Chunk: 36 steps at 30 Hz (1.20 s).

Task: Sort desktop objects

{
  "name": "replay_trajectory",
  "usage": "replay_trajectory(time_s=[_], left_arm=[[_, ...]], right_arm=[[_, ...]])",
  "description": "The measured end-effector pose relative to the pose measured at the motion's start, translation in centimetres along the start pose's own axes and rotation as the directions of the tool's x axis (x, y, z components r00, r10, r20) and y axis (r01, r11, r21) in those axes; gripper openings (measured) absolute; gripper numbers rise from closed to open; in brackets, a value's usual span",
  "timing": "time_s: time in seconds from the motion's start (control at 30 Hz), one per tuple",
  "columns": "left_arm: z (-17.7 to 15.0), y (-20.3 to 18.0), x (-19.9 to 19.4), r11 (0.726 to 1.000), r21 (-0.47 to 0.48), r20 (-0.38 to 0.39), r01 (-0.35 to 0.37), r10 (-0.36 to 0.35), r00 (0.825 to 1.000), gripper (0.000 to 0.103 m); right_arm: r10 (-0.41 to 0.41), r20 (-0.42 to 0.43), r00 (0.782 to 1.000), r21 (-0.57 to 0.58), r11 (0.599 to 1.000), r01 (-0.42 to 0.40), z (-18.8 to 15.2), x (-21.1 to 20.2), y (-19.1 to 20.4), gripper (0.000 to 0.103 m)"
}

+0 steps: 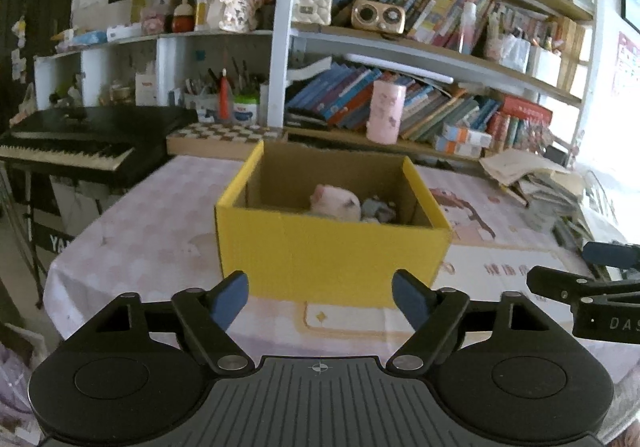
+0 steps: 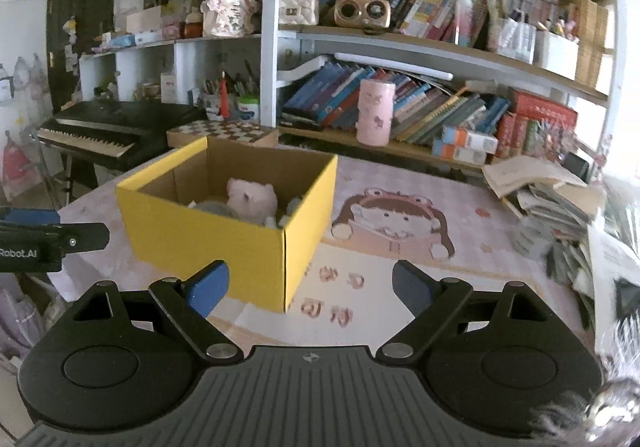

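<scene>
A: Claw status?

B: Left gripper (image 1: pixel 320 301): jaws spread wide, nothing between the blue pads (image 1: pixel 230 301). Right gripper (image 2: pixel 310 289): same, released, empty. Both tilted down toward the table.

A: What's ahead of the left one?

B: Yellow cardboard box (image 1: pixel 332 251), dead ahead, near face just past the fingertips. Not touching. Top is open.

A: Contents?

B: Pink plush toy (image 1: pixel 336 203) inside, toward the far right part of the box, with a grey soft item (image 1: pixel 378 209) just beside it on the right. The grey one is too blurred to identify.

A: And from the right gripper?

B: Same box (image 2: pixel 224 243) sits ahead and left of it, one corner pointing toward the claw. Left pad overlaps the box's near wall in view; can't tell if there's contact. Plush (image 2: pixel 252 199) visible over the rim, grey thing (image 2: pixel 216 209) in front of it.

A: Grippers relative to each other?

B: Side by side. Right one shows at the right edge of the left camera (image 1: pixel 584 299); left one at the left edge of the right camera (image 2: pixel 52 241). Apart, no contact.

A: Under them?

B: Pink tablecloth (image 2: pixel 400 279) with a cartoon girl print (image 2: pixel 394 223), ahead and right of the right claw.

A: Further out?

B: Messy stack of papers and books (image 2: pixel 552 203) far right on the table. Beyond the box, a bookshelf (image 1: pixel 440 47) with a pink cylinder (image 1: pixel 386 111) on the lowest board. A keyboard piano (image 1: pixel 76 143) off to the far left.
</scene>
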<state>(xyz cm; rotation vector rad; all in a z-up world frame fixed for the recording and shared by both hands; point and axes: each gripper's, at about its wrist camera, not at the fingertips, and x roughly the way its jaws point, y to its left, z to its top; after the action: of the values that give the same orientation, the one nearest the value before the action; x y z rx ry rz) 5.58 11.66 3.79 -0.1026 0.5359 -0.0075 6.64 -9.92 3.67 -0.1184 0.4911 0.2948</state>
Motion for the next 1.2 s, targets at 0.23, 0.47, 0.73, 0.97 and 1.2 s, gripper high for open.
replay_trajectory(time_s=[0.23, 0.47, 0.73, 0.97, 1.2], left_arm=[[-2.6, -1.5, -0.7, 1.000, 0.009, -0.053, 0.019, -0.019, 0.998, 0.086], [-4.5, -3.3, -1.1, 0.999, 0.036, -0.089, 0.036, -0.033, 0.995, 0.087], [-5.6, -4.8, -1.5, 0.997, 0.062, -0.110, 0.039, -0.032, 0.993, 0.092], [-6.0, -5.7, -1.0, 0.997, 0.074, -0.135, 0.026, -0.016, 0.991, 0.095], [-6.1, -5.9, -0.9, 0.998, 0.061, -0.149, 0.016, -0.007, 0.989, 0.097]], right_arm=[[-0.041, -0.054, 0.998, 0.030, 0.999, 0.043, -3.3, -2.0, -0.1, 0.088], [-0.087, -0.094, 0.992, 0.074, 0.993, 0.095, -5.3, -3.0, -0.6, 0.088], [-0.108, -0.126, 0.986, 0.120, 0.985, 0.123, -6.9, -3.6, -1.4, 0.088], [-0.115, -0.144, 0.983, 0.134, 0.982, 0.135, -7.4, -3.9, -2.2, 0.088], [-0.115, -0.161, 0.980, 0.155, 0.978, 0.140, -7.6, -3.9, -2.8, 0.089]])
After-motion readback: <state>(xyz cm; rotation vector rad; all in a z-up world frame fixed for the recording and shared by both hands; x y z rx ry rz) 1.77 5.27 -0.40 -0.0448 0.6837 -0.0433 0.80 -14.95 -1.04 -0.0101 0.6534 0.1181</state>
